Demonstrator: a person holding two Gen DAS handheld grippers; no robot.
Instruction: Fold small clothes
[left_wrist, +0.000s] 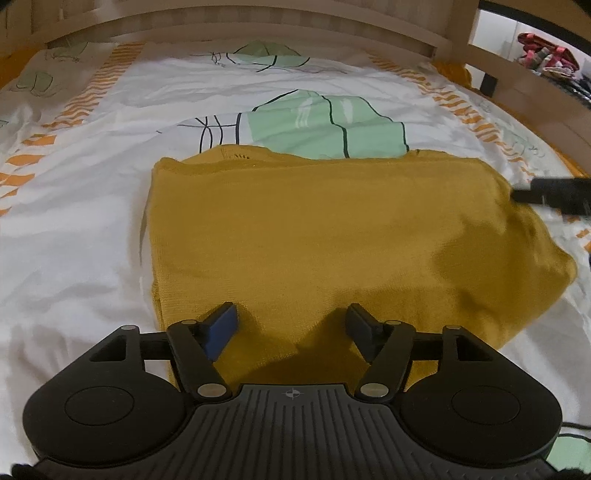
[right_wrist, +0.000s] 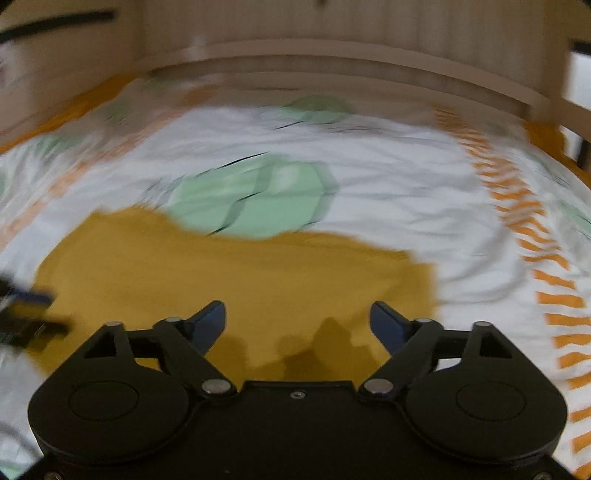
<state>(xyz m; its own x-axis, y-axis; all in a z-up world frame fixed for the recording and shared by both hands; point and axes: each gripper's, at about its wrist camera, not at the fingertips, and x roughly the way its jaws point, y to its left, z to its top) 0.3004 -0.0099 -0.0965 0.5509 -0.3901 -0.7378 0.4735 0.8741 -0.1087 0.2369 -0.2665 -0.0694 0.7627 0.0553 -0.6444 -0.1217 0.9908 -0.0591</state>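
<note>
A mustard-yellow knit garment (left_wrist: 325, 236) lies folded into a rough rectangle on the bed; it also shows in the blurred right wrist view (right_wrist: 236, 273). My left gripper (left_wrist: 291, 325) is open and empty, its fingers just above the garment's near edge. My right gripper (right_wrist: 297, 321) is open and empty over the garment's near right part. Its dark tip shows in the left wrist view (left_wrist: 550, 194) at the garment's right edge. The left gripper shows at the left edge of the right wrist view (right_wrist: 26, 317).
The bed is covered by a white sheet (left_wrist: 74, 221) with green shapes and orange stripes. A wooden headboard (left_wrist: 258, 29) runs along the far side, and a wooden rail (left_wrist: 517, 74) on the right. Clutter (left_wrist: 546, 55) sits beyond the rail.
</note>
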